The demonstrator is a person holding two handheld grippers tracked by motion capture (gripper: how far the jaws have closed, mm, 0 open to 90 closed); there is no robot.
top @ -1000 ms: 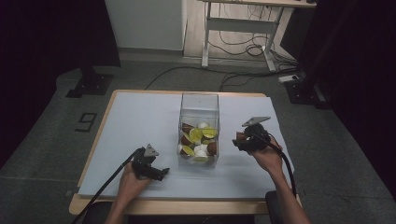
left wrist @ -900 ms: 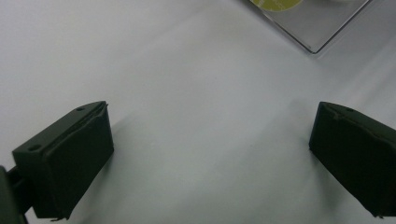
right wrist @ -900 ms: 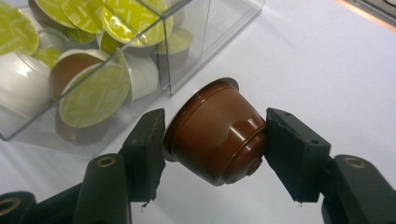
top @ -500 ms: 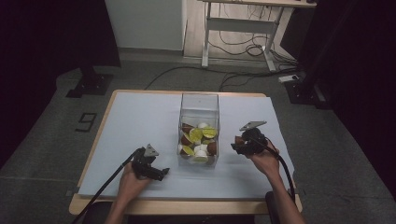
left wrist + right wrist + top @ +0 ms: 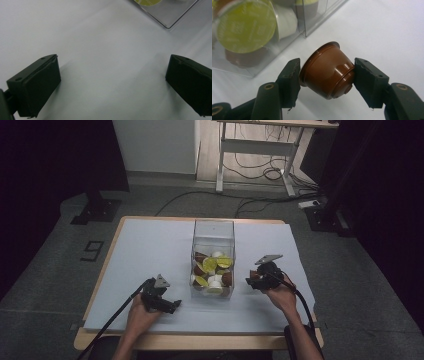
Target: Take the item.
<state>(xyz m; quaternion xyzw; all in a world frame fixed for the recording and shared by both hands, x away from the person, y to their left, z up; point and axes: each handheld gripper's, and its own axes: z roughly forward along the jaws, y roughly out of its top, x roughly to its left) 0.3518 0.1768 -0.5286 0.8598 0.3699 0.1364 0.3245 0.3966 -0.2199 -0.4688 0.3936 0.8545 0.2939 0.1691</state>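
Right gripper view: right tongs (image 5: 327, 75) clamp brown capsule (image 5: 327, 75) sideways, rim leftward; left tongs (image 5: 112, 85) gape.

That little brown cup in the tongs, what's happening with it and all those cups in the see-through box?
A person sits at a table holding a pair of tongs in each hand. The right tongs are shut on a brown coffee capsule, just to the right of a clear box that holds more capsules with green, white and brown tops. The left tongs are open with nothing in them, resting over the white table cover near the box's corner.
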